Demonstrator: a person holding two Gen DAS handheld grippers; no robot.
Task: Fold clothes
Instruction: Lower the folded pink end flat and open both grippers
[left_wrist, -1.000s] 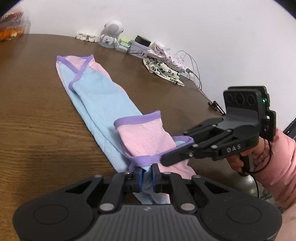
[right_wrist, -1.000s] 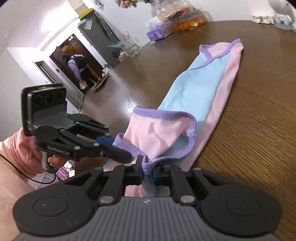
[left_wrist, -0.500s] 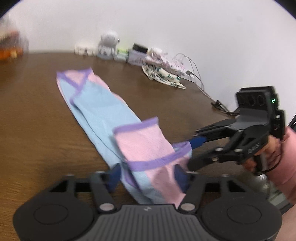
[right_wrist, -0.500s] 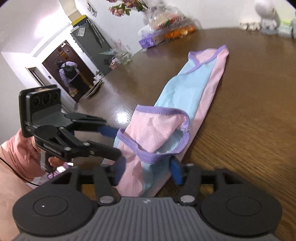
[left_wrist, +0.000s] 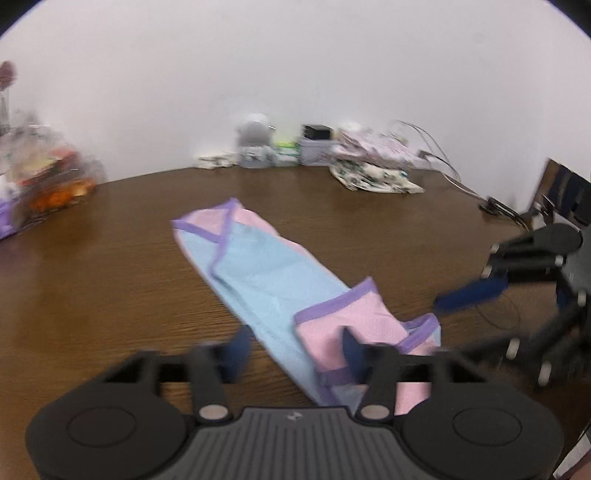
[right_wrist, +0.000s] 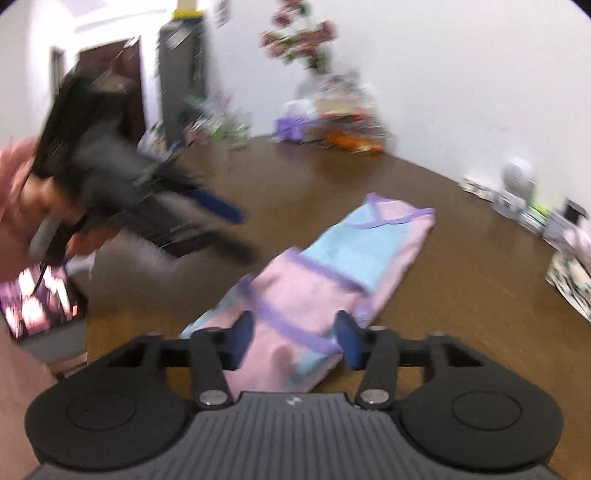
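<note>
Lying folded on the brown table, the pink and blue garment had its near end turned back over itself. Your left gripper and right gripper both hung above that end, jaws apart and closing, pads clear of the cloth. A clear bag at the far edge held blurred orange items

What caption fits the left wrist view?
Left gripper, jaws closing on nothing, above pink-and-blue garment on wooden table.
</note>
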